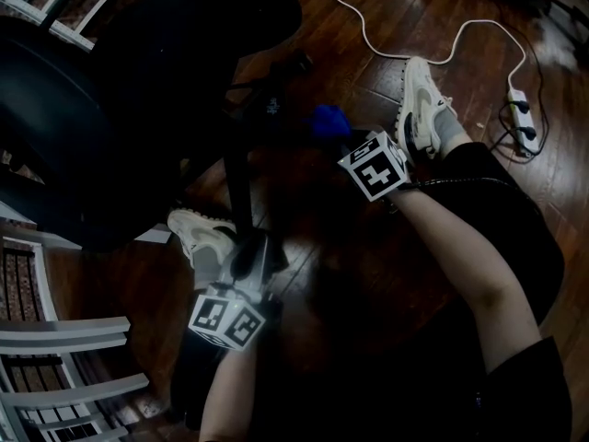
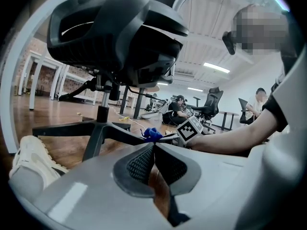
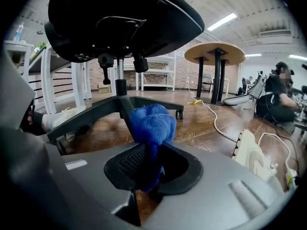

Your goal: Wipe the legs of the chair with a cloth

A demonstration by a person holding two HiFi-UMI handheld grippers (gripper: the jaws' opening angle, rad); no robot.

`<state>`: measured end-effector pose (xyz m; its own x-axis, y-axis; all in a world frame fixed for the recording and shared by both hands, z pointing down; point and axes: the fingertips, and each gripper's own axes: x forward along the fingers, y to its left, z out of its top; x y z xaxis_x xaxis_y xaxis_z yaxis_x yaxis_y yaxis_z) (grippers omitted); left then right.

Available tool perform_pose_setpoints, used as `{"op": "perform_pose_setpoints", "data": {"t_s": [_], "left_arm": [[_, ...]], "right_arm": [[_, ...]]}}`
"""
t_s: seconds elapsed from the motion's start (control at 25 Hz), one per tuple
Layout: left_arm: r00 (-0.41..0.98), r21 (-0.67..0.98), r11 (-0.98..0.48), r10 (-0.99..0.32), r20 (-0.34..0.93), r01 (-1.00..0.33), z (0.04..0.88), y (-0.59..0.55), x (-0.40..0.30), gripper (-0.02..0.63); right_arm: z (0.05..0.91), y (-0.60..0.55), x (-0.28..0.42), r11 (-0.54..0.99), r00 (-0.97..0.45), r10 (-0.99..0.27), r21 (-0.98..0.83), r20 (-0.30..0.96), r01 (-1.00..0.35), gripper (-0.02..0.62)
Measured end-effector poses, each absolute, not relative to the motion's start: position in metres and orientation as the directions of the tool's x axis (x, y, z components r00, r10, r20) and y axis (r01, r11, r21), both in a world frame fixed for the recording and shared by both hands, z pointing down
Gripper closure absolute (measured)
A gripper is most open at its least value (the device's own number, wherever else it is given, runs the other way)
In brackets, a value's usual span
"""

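A black office chair [image 1: 138,90] stands at the upper left of the head view, its star base spreading over the wooden floor. My right gripper [image 1: 339,134] is shut on a blue cloth [image 1: 327,121], close to a chair leg [image 1: 241,187] by the central column. In the right gripper view the cloth [image 3: 152,123] bunches up out of my right gripper [image 3: 152,150], just in front of the base legs [image 3: 91,114]. My left gripper [image 1: 254,242] is low beside the column. Seen in its own view, my left gripper [image 2: 153,150] is shut with nothing in it, facing the legs [image 2: 72,128] and the cloth [image 2: 152,134].
The person's shoes [image 1: 201,233] [image 1: 421,104] rest on the floor either side of the base. A white cable [image 1: 386,49] runs to a power strip [image 1: 522,113] at the right. White table frames [image 1: 55,339] stand left. A round table [image 3: 216,51] and seated people are farther off.
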<state>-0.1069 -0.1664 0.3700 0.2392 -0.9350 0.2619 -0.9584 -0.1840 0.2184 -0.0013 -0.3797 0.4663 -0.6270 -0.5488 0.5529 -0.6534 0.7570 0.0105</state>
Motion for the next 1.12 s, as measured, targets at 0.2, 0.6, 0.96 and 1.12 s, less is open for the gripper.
{"op": "perform_pose_setpoints", "data": {"t_s": [0.2,0.6,0.96,1.12], "left_arm": [[0.244,0.228,-0.187,-0.935,0.258,-0.956,0.371,-0.163,-0.105,0.601],[0.232,0.209,-0.18,-0.938,0.257,-0.961,0.367,-0.153,-0.112,0.601],[0.249,0.215,-0.197,-0.937,0.245,-0.956,0.368,-0.145,-0.102,0.601],[0.253,0.215,-0.204,-0.938,0.236,-0.955,0.368,-0.142,-0.097,0.601]], "right_arm": [[0.471,-0.379,0.013,0.741,-0.615,-0.561,0.005,0.554,-0.672,0.505],[0.477,-0.376,0.03,0.717,-0.597,-0.578,-0.003,0.556,-0.697,0.505],[0.483,-0.372,0.049,0.724,-0.538,-0.606,0.126,0.586,-0.678,0.505],[0.499,-0.373,0.076,0.689,-0.487,-0.603,0.105,0.632,-0.717,0.505]]}}
